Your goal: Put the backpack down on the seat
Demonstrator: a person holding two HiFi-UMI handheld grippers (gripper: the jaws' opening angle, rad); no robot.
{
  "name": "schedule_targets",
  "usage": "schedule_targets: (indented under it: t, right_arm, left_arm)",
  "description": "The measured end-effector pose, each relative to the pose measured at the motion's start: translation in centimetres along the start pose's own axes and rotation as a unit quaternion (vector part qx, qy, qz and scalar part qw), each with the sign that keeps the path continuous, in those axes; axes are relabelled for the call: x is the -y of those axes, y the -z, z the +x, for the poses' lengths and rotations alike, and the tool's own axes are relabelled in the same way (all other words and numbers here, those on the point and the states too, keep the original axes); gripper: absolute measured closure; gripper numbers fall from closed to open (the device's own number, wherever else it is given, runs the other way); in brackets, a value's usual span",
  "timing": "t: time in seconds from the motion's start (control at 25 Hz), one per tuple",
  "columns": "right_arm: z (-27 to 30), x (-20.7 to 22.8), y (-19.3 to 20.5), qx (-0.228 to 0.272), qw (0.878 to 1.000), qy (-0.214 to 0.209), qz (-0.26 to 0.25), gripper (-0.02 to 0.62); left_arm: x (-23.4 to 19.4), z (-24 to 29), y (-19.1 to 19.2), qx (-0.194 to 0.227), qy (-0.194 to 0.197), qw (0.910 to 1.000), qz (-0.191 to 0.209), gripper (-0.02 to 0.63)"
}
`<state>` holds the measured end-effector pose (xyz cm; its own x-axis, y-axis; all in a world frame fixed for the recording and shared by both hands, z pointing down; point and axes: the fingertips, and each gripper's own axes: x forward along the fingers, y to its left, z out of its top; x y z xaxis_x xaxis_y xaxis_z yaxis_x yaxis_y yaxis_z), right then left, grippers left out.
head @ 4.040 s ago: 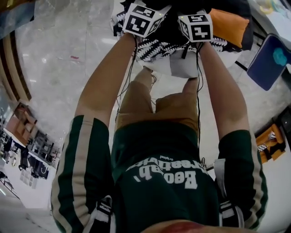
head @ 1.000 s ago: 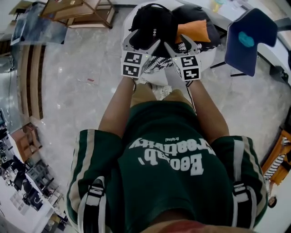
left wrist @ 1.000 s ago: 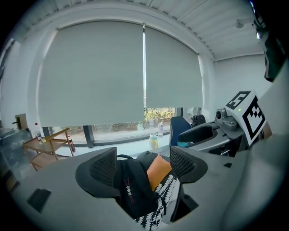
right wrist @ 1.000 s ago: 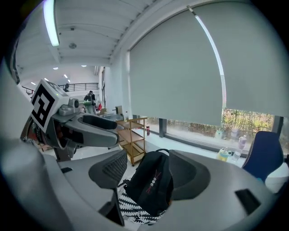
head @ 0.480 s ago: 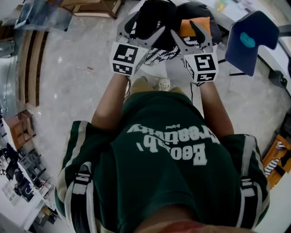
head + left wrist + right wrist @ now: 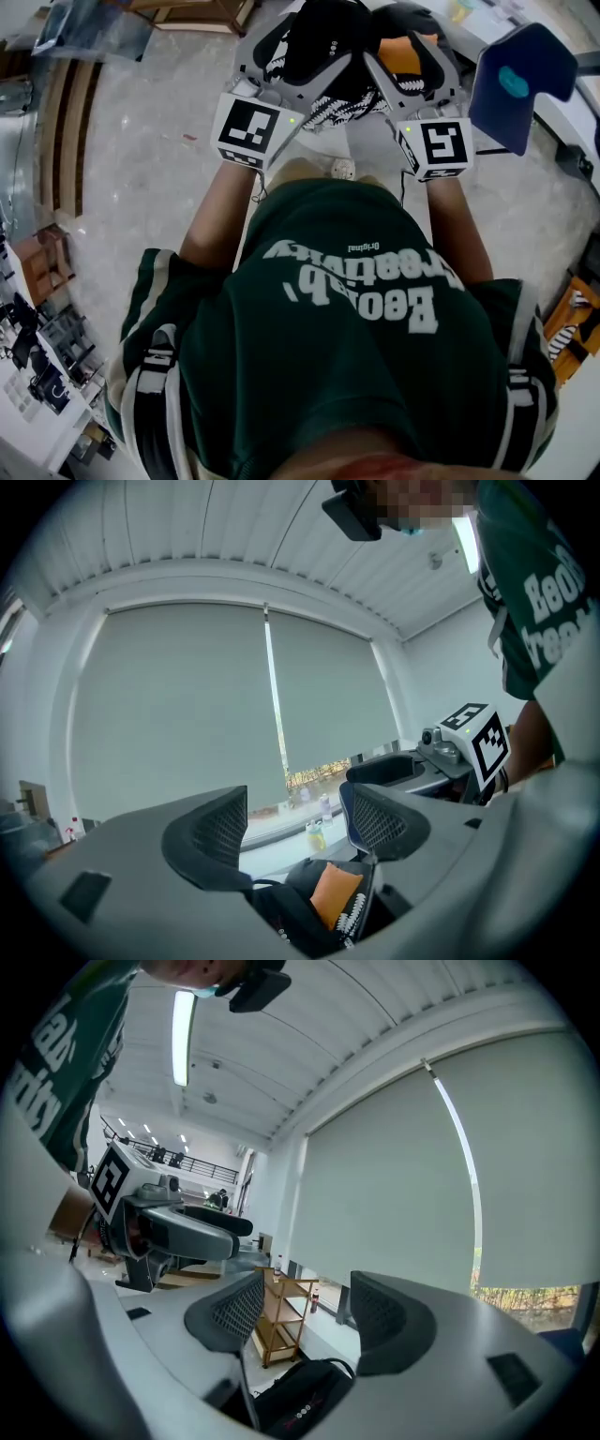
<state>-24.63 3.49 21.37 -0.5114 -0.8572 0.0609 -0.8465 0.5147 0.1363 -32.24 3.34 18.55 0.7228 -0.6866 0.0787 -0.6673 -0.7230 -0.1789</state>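
Observation:
The black backpack [image 6: 323,42], with an orange panel [image 6: 412,52] and a black-and-white patterned part, lies on the white round seat [image 6: 370,141] in front of the person. Both grippers are held above it, apart from it. My left gripper [image 6: 286,52] is open with nothing between its jaws. So is my right gripper [image 6: 412,61]. In the left gripper view the left gripper [image 6: 295,832] points over the backpack [image 6: 300,916], with the right gripper [image 6: 469,747] to its right. In the right gripper view the right gripper [image 6: 305,1321] has the backpack [image 6: 300,1396] below it.
A blue chair [image 6: 520,75] stands at the right of the seat. Wooden furniture [image 6: 187,9] is at the top left, and a wooden shelf [image 6: 281,1321] shows beyond the backpack. A long window with blinds [image 6: 187,724] runs behind. The floor is pale marble.
Four seconds ago both grippers were down at the backpack. Over the last second they have risen toward the head camera, open, while the backpack stays on the seat.

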Motion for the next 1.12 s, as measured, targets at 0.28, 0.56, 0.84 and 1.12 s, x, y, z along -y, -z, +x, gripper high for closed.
schedule_targets:
  t: [0.28,0.56,0.84,1.12]
  right_arm:
    - [-0.6,-1.8,-1.5,0.032,0.999,-0.010,-0.041,0.331]
    - [-1.1,-1.3,-1.2,0.036,0.999,-0.009,-0.023,0.332]
    - [-1.9,-1.0,-0.1,0.014,1.000,-0.001,0.004,0.556]
    - [-2.6,-1.8,1.5,0.019,0.999,-0.027,0.025,0.561]
  left_arm:
    - [-1.0,-1.6,-1.6,0.035,-0.031,0.9988,0.009,0.242]
    - [-1.0,-2.6,-1.6,0.041,-0.083,0.9957,0.012,0.394]
    - [-0.8,-3.1,-1.0,0.042,-0.091,0.9949,-0.010,0.586]
    - [-0.5,-2.7,1.3,0.017,-0.099,0.9948,-0.017,0.588]
